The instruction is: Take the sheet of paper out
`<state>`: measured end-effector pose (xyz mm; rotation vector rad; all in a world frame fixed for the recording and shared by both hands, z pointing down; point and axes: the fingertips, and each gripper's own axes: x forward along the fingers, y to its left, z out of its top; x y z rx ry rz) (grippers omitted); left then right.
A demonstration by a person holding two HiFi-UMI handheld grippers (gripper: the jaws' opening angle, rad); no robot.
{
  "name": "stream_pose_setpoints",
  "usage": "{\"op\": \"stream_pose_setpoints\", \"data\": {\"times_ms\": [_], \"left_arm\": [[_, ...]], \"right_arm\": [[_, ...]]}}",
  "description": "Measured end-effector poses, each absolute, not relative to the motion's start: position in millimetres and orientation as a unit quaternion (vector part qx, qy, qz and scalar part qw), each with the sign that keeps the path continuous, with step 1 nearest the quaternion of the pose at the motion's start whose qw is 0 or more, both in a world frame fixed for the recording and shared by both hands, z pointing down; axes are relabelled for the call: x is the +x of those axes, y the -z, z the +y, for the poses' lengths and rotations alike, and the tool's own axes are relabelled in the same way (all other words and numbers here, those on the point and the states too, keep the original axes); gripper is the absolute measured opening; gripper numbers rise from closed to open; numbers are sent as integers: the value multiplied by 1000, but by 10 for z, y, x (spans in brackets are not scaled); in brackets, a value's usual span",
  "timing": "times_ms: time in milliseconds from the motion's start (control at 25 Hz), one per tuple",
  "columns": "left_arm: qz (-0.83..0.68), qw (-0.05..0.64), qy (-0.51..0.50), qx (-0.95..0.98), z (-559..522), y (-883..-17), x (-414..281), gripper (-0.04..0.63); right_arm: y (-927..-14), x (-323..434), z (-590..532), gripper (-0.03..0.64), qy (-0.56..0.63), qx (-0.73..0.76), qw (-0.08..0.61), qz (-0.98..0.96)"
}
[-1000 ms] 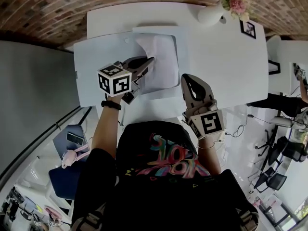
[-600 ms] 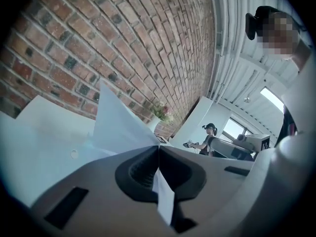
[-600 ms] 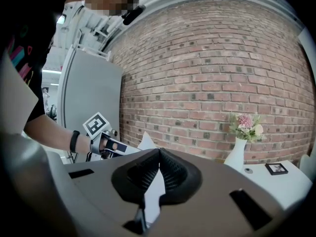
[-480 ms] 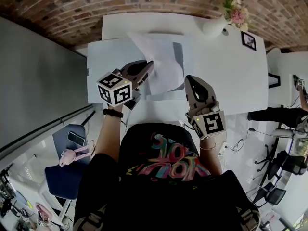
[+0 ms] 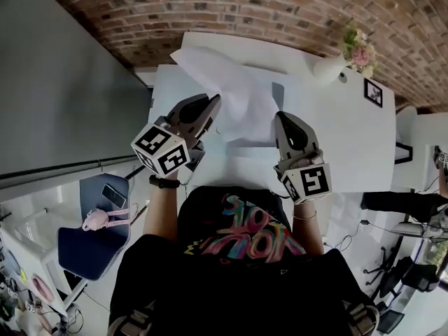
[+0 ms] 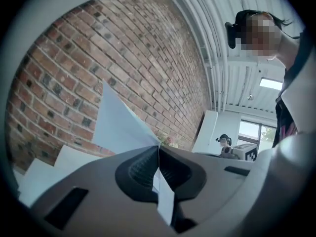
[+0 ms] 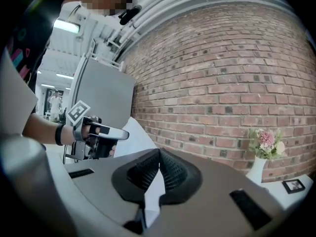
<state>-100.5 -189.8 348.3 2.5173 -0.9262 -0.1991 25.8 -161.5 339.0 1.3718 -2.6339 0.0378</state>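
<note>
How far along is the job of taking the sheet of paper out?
Done: the sheet of paper is mostly raised above the white table. In hand: the left gripper is shut on its near edge; the right gripper is shut on a white edge, whether of this same sheet I cannot tell. To do: pulling it fully clear.

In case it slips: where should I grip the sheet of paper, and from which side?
Pinch the sheet of paper at its near edge, coming from the person's side with jaws level, one gripper toward each end. It is thin and limp, raised off the table; the left gripper and right gripper hold it this way.
</note>
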Motion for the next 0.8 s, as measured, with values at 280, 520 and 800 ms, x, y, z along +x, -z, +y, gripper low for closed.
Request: {"op": "stream_pose_setpoints", "data": {"times_ms": [280,520,800], "left_arm": [[-395,164,118,896,-1763,-3001,-1399,23],[-443,94,113,884,-1618,-2735,-1491,23],[-510,13,77,856,-1562,-2653,-1508,23]], "right_arm": [[-3177,122,-1711,18,17,444,75,-892],[-3025,206,-1729,18,33,451,64,-890],[-3036,362,-1727,18,28,464,72,-882]]}}
